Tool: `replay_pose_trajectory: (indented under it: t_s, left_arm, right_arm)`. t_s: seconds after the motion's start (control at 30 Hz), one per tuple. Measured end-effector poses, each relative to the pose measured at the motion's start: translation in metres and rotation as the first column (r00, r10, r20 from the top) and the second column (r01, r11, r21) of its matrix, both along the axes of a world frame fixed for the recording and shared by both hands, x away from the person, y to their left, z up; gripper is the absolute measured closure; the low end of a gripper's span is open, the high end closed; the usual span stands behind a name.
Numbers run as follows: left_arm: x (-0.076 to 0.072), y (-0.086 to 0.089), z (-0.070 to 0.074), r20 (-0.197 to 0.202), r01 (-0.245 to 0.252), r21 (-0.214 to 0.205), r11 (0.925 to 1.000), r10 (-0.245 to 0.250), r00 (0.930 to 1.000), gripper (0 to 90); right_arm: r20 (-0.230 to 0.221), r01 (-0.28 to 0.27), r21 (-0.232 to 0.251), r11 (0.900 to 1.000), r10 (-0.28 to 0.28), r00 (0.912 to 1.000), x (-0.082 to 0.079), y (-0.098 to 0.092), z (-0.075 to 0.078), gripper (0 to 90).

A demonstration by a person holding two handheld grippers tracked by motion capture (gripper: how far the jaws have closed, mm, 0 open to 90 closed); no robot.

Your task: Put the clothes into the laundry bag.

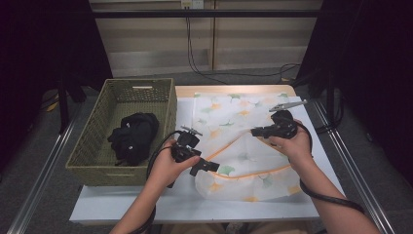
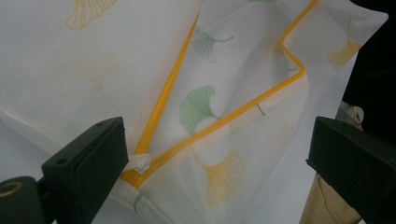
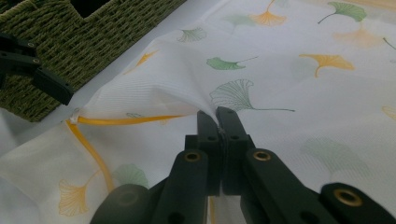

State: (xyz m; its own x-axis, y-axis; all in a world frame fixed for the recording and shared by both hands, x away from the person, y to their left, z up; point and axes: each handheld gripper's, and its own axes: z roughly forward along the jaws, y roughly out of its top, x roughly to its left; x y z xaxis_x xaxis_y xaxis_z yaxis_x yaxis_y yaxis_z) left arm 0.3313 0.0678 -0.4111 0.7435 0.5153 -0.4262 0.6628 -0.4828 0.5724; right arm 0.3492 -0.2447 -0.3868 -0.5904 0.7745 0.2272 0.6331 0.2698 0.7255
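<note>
The white mesh laundry bag (image 1: pixel 243 146) with ginkgo print lies on the desk (image 1: pixel 122 204), right of the woven basket (image 1: pixel 97 161). The right gripper (image 3: pixel 216 113) has its fingers closed on the bag's upper layer beside the yellow zipper (image 2: pixel 161 105), lifting the mouth. The left gripper (image 2: pixel 217 154) hovers with fingers spread wide over the zipper end and its white pull (image 2: pixel 140 162), gripping nothing. The thin mesh could slip free if pulled hard, closing the mouth. The dark garment (image 1: pixel 134 136) sits in the basket, whose near wall stands between it and the bag.
</note>
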Motion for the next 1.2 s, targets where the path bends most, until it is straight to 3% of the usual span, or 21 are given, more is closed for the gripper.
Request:
replay_pose_trajectory:
  t_s: [0.13,0.2,0.4,0.57,0.63,0.73,0.97,1.2]
  left_arm:
    - [0.001,0.001,0.001,0.012,0.023,0.018,0.9996,-0.023,0.9997,4.2]
    - [0.000,0.000,0.000,0.004,-0.002,0.001,1.0000,0.002,1.0000,4.2]
    - [0.000,0.000,0.000,0.003,-0.005,0.003,1.0000,0.005,1.0000,4.2]
    - [0.001,0.002,0.000,0.009,0.017,0.018,0.9997,-0.017,0.9998,4.2]
    - [0.000,0.000,0.000,0.002,-0.003,0.004,1.0000,0.003,1.0000,4.2]
    - [0.002,0.002,0.000,0.013,0.021,0.020,0.9996,-0.022,0.9997,4.2]
    - [0.001,0.001,0.000,0.008,-0.004,0.006,1.0000,0.003,1.0000,4.2]
    - [0.002,0.002,-0.001,0.013,0.020,0.018,0.9996,-0.020,0.9997,4.2]
  right_arm:
    - [0.007,-0.002,0.000,1.0000,0.002,1.0000,0.001,0.000,0.002,90.0]
    - [0.010,0.001,0.002,1.0000,-0.001,0.9999,0.002,0.000,0.003,90.0]
    - [0.013,0.002,0.003,1.0000,-0.002,0.9999,0.002,-0.001,0.005,90.0]
    - [0.018,0.004,0.002,1.0000,-0.004,0.9998,0.003,-0.001,0.007,90.0]
    - [0.017,0.004,0.001,1.0000,-0.004,0.9998,0.003,0.000,0.008,90.0]
    - [0.021,0.002,0.003,1.0000,-0.002,0.9998,0.004,0.000,0.011,90.0]
    - [0.030,0.005,0.007,1.0000,-0.006,0.9995,0.006,0.000,0.013,90.0]
    - [0.038,0.004,0.013,0.9999,-0.004,0.9993,0.008,0.002,0.017,90.0]
